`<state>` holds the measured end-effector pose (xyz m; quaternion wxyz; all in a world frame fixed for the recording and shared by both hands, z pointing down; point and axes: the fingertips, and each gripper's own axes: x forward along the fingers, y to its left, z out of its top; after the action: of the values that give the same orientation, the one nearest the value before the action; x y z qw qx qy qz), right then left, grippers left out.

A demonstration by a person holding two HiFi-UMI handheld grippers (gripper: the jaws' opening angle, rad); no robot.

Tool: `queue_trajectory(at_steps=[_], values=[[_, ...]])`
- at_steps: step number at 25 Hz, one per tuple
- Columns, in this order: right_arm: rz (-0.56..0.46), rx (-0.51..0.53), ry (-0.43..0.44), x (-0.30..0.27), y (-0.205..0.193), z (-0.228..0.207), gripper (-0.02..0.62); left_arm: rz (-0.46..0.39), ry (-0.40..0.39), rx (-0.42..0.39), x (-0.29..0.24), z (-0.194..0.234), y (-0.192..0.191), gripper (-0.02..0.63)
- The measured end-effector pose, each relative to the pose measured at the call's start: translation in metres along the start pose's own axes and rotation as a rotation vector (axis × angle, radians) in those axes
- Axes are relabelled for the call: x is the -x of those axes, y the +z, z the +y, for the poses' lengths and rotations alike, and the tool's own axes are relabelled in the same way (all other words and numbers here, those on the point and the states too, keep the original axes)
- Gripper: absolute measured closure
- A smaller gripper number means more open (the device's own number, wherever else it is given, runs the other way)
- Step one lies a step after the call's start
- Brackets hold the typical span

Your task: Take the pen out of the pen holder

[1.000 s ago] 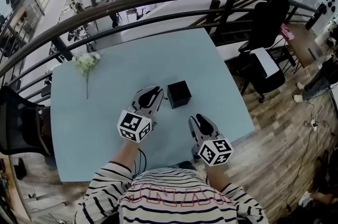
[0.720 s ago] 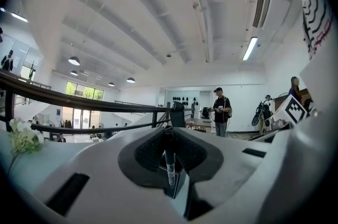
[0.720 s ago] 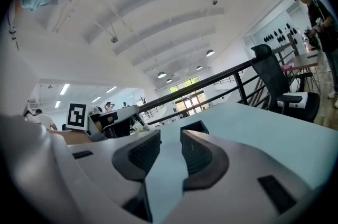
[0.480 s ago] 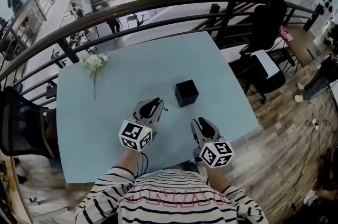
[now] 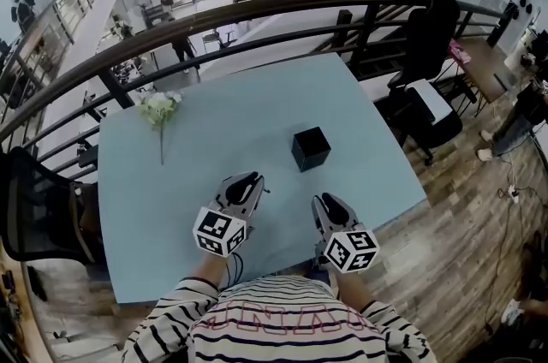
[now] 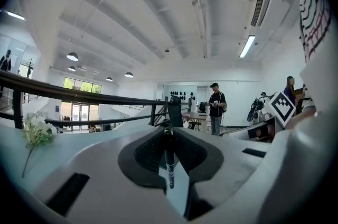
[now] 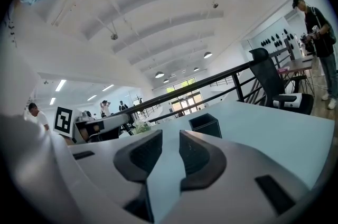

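Observation:
The black cube pen holder (image 5: 310, 149) stands on the pale blue table (image 5: 214, 104), also seen in the right gripper view as the pen holder (image 7: 206, 125). My left gripper (image 5: 248, 180) is near and left of it, shut on a thin dark pen (image 6: 169, 162) that stands upright between its pads. My right gripper (image 5: 327, 200) is near and just right of the holder. Its jaws are closing, and in the right gripper view my right gripper (image 7: 170, 151) has only bare table between its pads.
A white flower on a long stem (image 5: 160, 109) lies at the table's far left. A dark metal railing (image 5: 257, 10) runs behind the table. A black office chair (image 5: 432, 36) stands off the right corner, another (image 5: 34, 207) at the left.
Both grippers have drawn back from the pen holder toward the table's near edge, the left one carrying the pen. The gap between them and the holder has widened.

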<state>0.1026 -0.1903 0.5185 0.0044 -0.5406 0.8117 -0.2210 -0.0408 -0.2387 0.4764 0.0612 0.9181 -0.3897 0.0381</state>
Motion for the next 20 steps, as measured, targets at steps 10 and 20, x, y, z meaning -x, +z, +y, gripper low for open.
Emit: queue_trajectory(at_steps=[10, 20], values=[[0.000, -0.026, -0.070, 0.006, -0.019, 0.007, 0.526, 0.026, -0.022, 0.013, 0.025, -0.002, -0.017, 0.540], [0.042, 0.003, -0.128, 0.011, -0.036, 0.006, 0.568, 0.041, -0.021, 0.048, 0.035, 0.000, -0.035, 0.541]])
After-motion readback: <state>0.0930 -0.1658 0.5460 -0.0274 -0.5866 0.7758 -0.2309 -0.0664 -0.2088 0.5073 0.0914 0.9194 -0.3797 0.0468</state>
